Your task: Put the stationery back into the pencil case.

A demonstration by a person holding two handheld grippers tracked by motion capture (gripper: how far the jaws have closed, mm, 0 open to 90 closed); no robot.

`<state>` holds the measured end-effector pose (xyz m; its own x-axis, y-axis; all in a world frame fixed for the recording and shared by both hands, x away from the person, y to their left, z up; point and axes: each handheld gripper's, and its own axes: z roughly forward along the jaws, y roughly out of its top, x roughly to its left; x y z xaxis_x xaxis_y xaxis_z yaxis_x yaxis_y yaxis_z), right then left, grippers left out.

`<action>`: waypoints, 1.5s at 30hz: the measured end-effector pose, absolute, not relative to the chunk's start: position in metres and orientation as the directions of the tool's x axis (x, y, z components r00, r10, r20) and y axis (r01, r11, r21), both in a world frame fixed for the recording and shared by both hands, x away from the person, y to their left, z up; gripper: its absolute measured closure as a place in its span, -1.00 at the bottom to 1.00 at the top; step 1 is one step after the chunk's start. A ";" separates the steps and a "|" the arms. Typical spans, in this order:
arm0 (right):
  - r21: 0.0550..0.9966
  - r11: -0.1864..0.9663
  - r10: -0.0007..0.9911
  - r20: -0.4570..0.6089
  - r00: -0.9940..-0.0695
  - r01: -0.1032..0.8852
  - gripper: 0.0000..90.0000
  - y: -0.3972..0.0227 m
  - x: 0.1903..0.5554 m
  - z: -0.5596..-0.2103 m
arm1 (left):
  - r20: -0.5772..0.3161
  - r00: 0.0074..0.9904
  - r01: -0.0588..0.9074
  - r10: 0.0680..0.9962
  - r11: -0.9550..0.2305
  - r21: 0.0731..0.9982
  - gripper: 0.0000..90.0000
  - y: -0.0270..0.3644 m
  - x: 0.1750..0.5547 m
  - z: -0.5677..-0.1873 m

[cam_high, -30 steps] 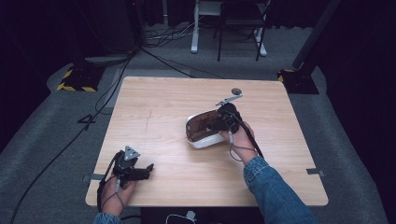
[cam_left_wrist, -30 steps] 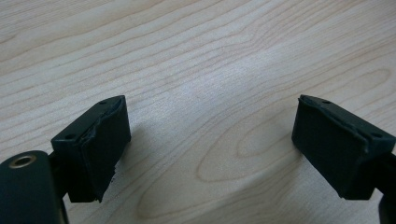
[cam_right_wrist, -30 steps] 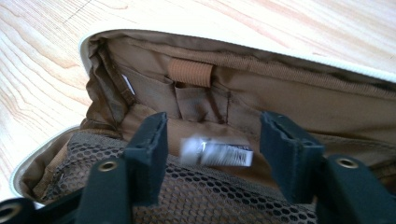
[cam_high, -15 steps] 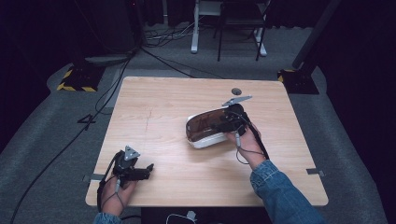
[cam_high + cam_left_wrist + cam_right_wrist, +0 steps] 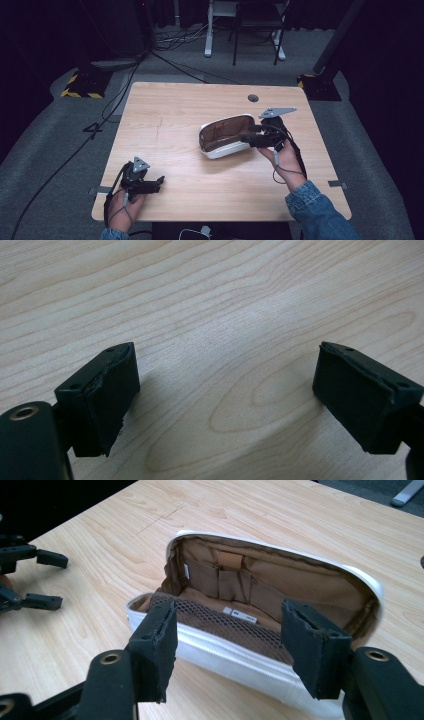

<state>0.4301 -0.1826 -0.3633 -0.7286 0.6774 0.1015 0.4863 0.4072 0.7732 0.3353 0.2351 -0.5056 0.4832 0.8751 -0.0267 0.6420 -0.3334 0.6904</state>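
Right claw [image 5: 227,645] is hanging open over the white pouch [image 5: 225,135]; probably soft, light, so pinch the near rim. Left claw [image 5: 227,395] is idling open on the counter [image 5: 165,115].

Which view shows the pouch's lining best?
Right gripper view: it looks straight into the open white pouch, showing brown lining and mesh pocket. The high view shows it small, interior shadowed. The left gripper view faces bare table.

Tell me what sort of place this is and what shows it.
Probably a lab or recording studio, not a home: a bare wooden table stands on grey carpet among black drapes, cables trail across the floor, and a hazard-striped stand base sits beside it. A white pouch lies open on the table.
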 end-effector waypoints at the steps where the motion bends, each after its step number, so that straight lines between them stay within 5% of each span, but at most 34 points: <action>1: 0.773 0.407 0.677 0.102 -0.729 0.486 -0.10 -0.183 0.430 -0.363 | -0.027 0.483 0.642 0.875 -0.333 0.690 -0.74 0.235 0.335 -0.506; 30: 0.798 0.351 0.751 0.073 -0.656 0.490 -0.11 -0.291 0.385 -0.376 | -0.025 0.493 0.638 0.870 -0.342 0.690 -0.74 0.236 0.334 -0.506; 45: 0.749 0.334 0.816 0.074 -0.574 0.572 -0.15 -0.331 0.378 -0.409 | -0.026 0.493 0.638 0.870 -0.342 0.690 -0.74 0.236 0.334 -0.506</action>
